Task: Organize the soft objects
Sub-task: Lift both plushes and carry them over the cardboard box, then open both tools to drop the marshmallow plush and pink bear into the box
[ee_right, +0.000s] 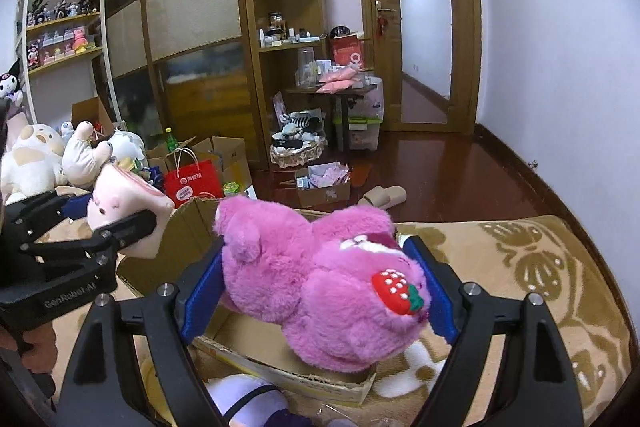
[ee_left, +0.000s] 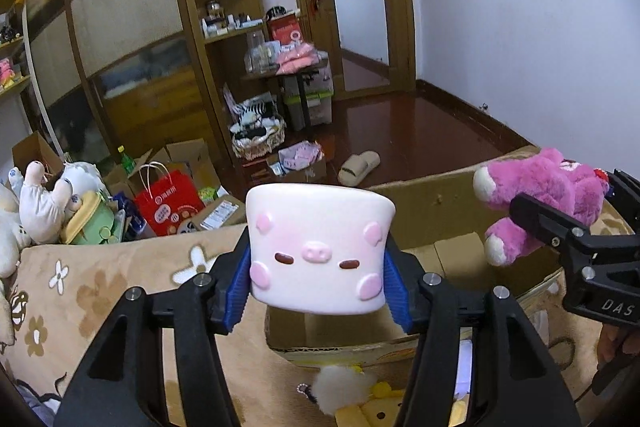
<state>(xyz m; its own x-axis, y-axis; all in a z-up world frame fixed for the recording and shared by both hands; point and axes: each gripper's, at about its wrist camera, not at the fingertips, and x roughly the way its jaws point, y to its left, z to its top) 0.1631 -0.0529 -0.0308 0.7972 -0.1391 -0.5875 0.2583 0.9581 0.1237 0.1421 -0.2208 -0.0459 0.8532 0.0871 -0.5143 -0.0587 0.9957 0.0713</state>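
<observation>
My left gripper (ee_left: 318, 267) is shut on a white squishy pig-face cube (ee_left: 320, 247), held above the near edge of an open cardboard box (ee_left: 436, 203). The cube also shows in the right wrist view (ee_right: 128, 203). My right gripper (ee_right: 318, 283) is shut on a pink plush bear with a strawberry patch (ee_right: 320, 287), held over the same box (ee_right: 280, 359). In the left wrist view the bear (ee_left: 540, 199) hangs at the right above the box, with the right gripper (ee_left: 576, 239) around it.
The box sits on a beige flowered blanket (ee_left: 80, 291). A yellow plush and a white pompom (ee_left: 340, 387) lie in front of the box. White plush toys (ee_right: 36, 159) are piled at the left. Boxes, a red bag (ee_left: 168, 203) and slippers lie on the floor.
</observation>
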